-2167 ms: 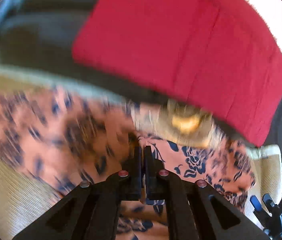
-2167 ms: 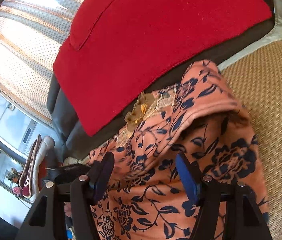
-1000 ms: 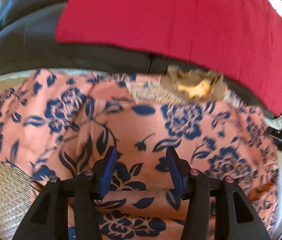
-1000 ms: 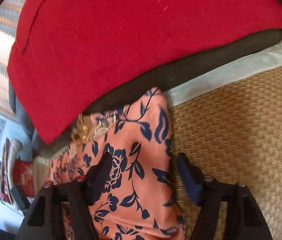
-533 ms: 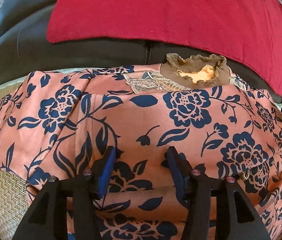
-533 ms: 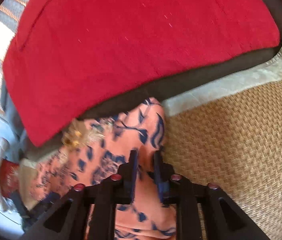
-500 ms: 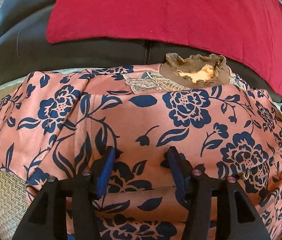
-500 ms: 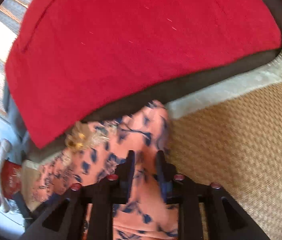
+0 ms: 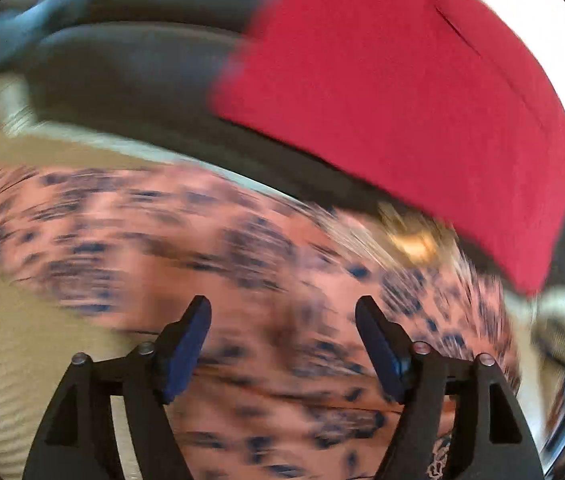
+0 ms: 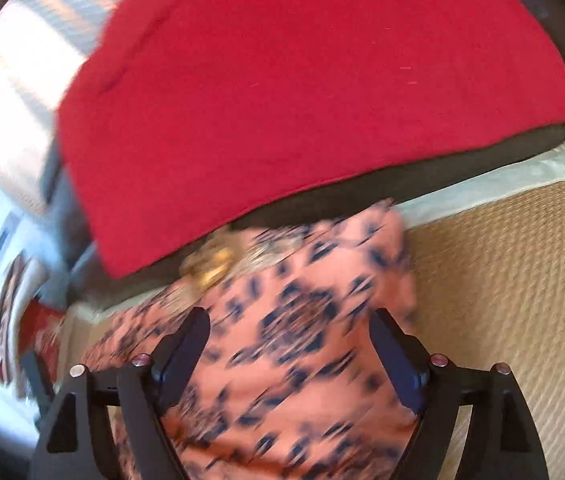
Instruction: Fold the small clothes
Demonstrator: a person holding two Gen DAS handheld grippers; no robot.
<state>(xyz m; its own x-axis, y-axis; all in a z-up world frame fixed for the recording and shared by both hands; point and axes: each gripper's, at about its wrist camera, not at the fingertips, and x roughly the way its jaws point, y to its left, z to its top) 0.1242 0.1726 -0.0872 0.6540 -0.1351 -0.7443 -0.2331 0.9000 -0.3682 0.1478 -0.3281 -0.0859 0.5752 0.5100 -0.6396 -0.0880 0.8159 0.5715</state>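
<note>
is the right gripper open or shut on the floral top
Open: the right gripper has just opened, jaws wide apart above the floral top, gripping nothing.

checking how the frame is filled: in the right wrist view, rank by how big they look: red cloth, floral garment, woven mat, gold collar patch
1. red cloth
2. floral garment and woven mat: about alike, and the gripper hides part of the garment
3. gold collar patch

woven tan mat [image 10: 522, 280] under a peach floral garment [image 10: 302, 360]
</note>
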